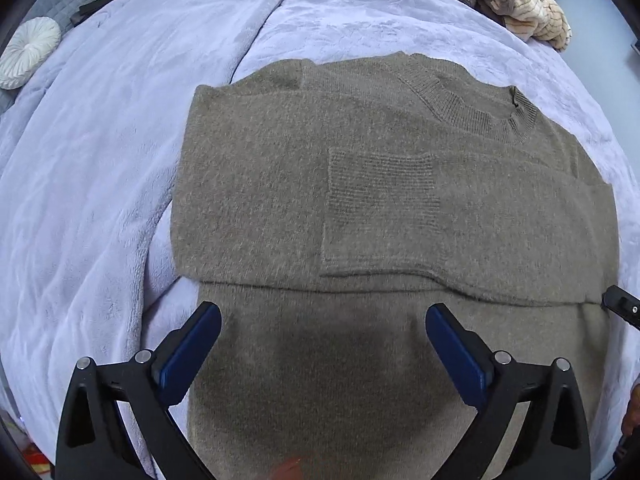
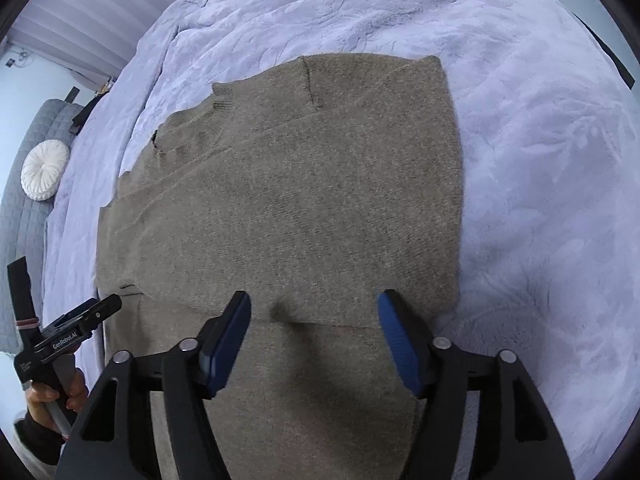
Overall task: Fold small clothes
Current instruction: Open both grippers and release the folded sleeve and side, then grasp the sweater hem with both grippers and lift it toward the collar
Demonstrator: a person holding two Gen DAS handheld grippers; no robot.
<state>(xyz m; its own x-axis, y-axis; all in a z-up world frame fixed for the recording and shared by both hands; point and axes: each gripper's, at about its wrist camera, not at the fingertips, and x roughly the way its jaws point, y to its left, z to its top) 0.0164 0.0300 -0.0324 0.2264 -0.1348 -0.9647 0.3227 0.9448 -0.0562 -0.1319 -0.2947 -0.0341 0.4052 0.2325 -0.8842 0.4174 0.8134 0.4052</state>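
the sweater is laid flat at the middle of the bed, sleeves folded in to make a neat block. the left gripper and right gripper are held open above its lower half, nothing between the jaws, likely for the next fold.

Left tool and right tool both point steeply down, jaws spread.
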